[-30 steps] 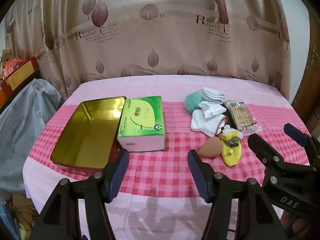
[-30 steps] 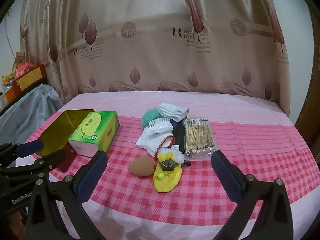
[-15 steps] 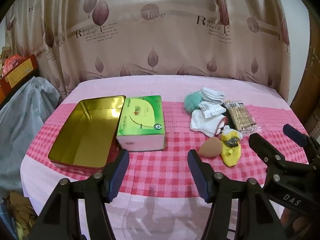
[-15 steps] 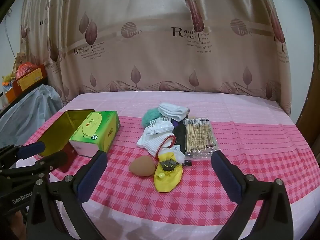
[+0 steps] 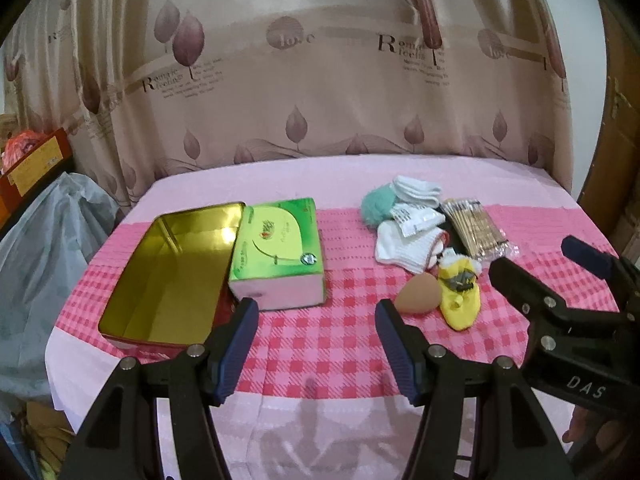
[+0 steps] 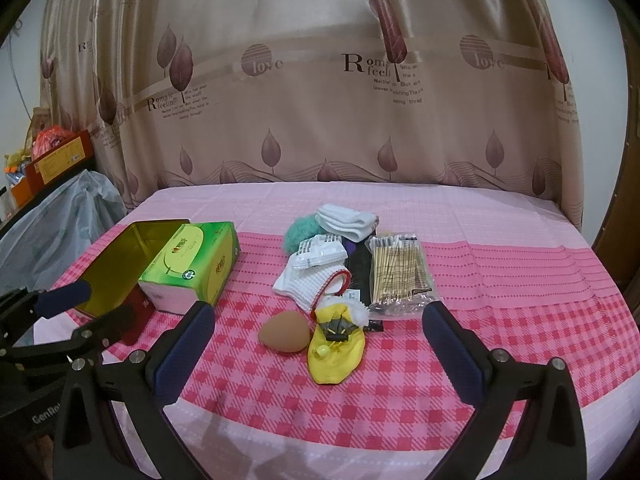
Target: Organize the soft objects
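Nothing has gone into the gold tin yet, so judge the sorting as barely begun. From your left wrist view, your left gripper hangs half open and empty over the near edge of the counter, with the tin and the green tissue box touching side by side ahead. The soft pile lies well to the right: teal pompom, white socks, beige sponge and yellow sock.

From your right wrist view, your right gripper is spread wide and holds nothing, aimed at the sponge and yellow sock, which touch each other. Behind them sit the socks and a cotton swab packet. Every item is left to move.
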A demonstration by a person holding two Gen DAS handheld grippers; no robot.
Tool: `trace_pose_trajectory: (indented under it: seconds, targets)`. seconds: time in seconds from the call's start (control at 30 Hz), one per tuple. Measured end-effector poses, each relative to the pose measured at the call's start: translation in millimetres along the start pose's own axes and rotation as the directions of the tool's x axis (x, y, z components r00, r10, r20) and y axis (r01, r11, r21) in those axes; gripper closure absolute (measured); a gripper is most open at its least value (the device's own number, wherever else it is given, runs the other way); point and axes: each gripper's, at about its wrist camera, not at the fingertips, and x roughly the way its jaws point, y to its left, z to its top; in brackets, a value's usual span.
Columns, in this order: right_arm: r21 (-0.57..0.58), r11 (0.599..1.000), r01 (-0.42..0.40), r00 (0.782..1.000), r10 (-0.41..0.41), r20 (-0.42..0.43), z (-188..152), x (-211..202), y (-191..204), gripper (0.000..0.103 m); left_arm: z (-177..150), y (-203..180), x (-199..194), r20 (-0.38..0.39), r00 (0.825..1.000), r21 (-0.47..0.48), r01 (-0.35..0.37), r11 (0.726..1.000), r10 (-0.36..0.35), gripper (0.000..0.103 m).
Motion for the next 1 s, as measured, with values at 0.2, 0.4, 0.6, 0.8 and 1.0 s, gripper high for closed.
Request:
trace_pose_trajectory:
  seconds: [0.2, 0.4, 0.6, 0.8, 1.0]
  targets:
    - [0.001, 1.0, -0.001, 1.0, 0.001, -0.001, 0.4, -0.8, -0.4, 0.0, -2.9, -1.5, 4.6, -0.032, 0.999, 0.008, 0.001, 1.0, 0.0, 0.041]
    - [0.002, 1.0, 0.001, 1.0, -0.001, -0.001, 0.9, -0.7, -1.0, 0.0, -2.6, 2.1, 5.1, -0.044, 0.999, -0.011, 0.008, 1.0, -0.009, 0.041]
    - [0.005, 1.0, -0.002, 1.0, 0.002, -0.001, 2.1, -1.1, -2.6, 0.0, -1.6, 4.8, 5.9, -0.051, 0.999, -0.03, 0.01, 1.0, -0.011, 0.041]
    - [0.004, 1.0, -0.004, 1.0, 0.004, 0.0, 1.2, -1.4, -1.0, 0.0, -1.4, 3.9, 7.9, -0.06, 0.998, -0.024, 0.001, 1.0, -0.002, 0.041]
    - [0.007, 1.0, -0.004, 1.0, 0.004, -0.001, 1.8, -1.4, -1.4, 0.0, -1.5, 5.6, 9.9, -0.065, 0.998, -0.031, -0.004, 1.0, 0.002, 0.041]
